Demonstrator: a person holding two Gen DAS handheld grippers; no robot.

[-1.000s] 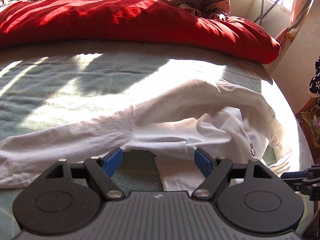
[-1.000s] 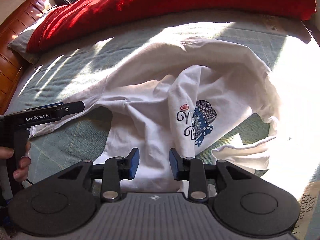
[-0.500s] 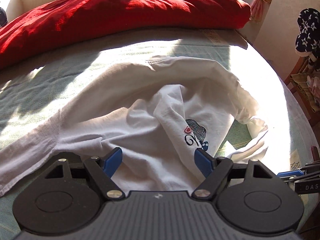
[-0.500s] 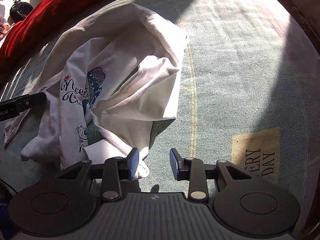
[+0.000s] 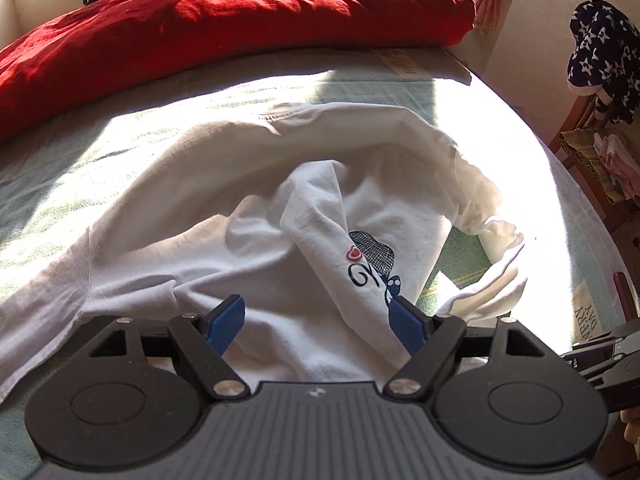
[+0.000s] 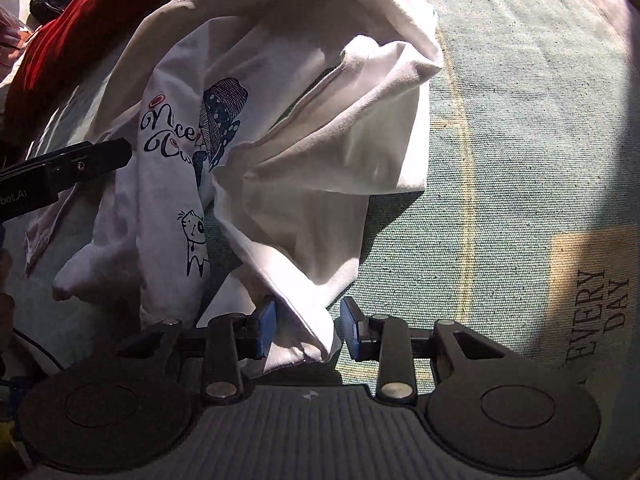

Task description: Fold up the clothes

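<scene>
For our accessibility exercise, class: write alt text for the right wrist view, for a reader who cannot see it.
A crumpled white T-shirt with a cartoon print lies on a green bedspread, one fabric corner between the open blue fingers of the right tool. The left tool reaches in from the left edge; a red duvet lies beyond.
</scene>
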